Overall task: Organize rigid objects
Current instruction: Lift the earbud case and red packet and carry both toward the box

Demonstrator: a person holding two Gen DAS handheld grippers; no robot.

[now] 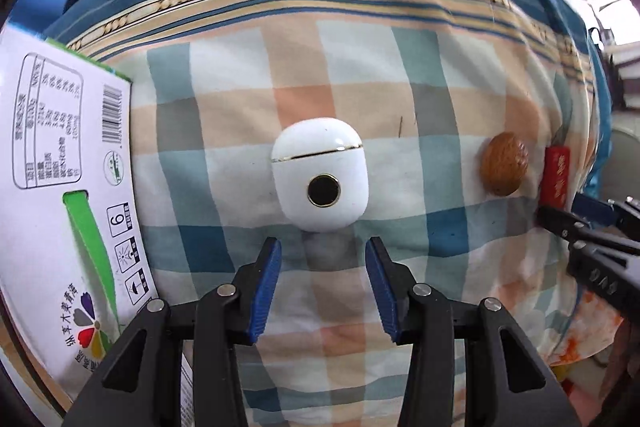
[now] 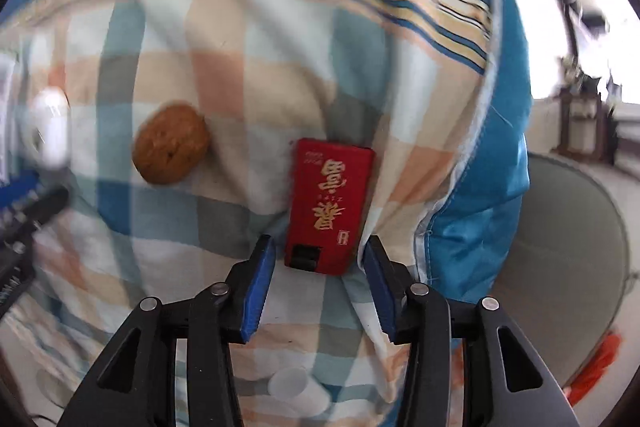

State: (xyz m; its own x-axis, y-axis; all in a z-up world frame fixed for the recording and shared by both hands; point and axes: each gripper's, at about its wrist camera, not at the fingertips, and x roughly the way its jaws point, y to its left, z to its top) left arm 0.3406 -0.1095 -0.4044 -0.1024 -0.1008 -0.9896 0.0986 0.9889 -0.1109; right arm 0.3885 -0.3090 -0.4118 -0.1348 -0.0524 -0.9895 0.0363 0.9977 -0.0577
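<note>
A white earbud case (image 1: 320, 175) with a black round button lies on the checked cloth, just beyond the tips of my left gripper (image 1: 323, 243). That gripper is open with nothing between its blue pads. To the right sit a brown walnut (image 1: 504, 163) and a red lighter (image 1: 555, 177). In the right wrist view the red lighter (image 2: 330, 203) lies lengthwise, its near end between the tips of my right gripper (image 2: 318, 241). The pads stand apart from it on both sides. The walnut (image 2: 172, 149) is to its left, and the white case (image 2: 50, 127) shows blurred at the far left.
A white printed carton (image 1: 68, 167) with a green handle stands at the left. The checked cloth (image 1: 400, 87) drops off into blue fabric (image 2: 508, 107) on the right, beside a grey round seat (image 2: 568, 247). A small white cap (image 2: 298, 391) lies near the front.
</note>
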